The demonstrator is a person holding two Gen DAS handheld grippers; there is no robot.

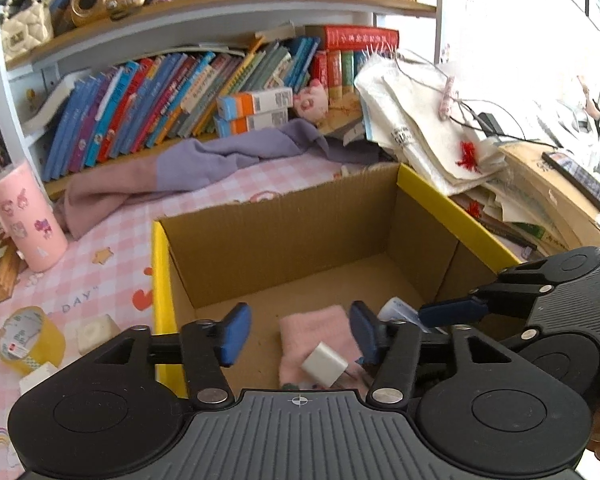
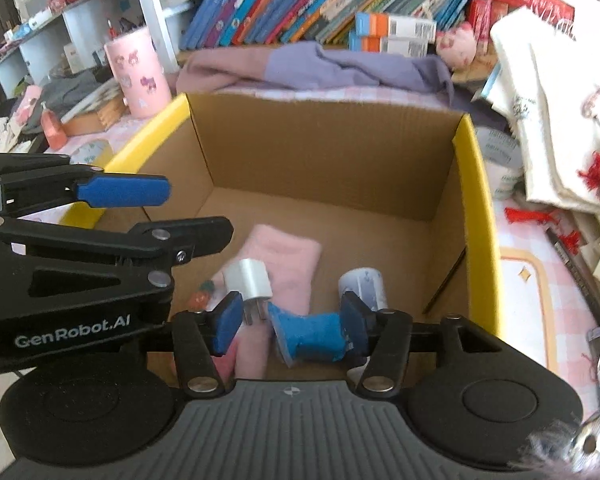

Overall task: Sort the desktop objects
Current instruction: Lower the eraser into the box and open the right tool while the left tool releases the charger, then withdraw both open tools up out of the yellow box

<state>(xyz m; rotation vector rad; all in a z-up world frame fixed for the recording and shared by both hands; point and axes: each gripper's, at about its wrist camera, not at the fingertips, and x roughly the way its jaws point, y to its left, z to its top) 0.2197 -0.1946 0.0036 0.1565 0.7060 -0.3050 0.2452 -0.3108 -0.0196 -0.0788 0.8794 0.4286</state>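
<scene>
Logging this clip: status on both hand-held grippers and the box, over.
Left hand-held gripper open over cardboard box. Right hand-held gripper open; blue spool between jaws. White charger on pink cloth. Nothing blocking.

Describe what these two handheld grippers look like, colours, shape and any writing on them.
Both the left gripper and the right gripper are matte black plastic with a ribbed grey centre, round side housings and silver rivets. Each finger ends in a blue pad. White lettering on the left one reads GenRobot.AI.
</scene>
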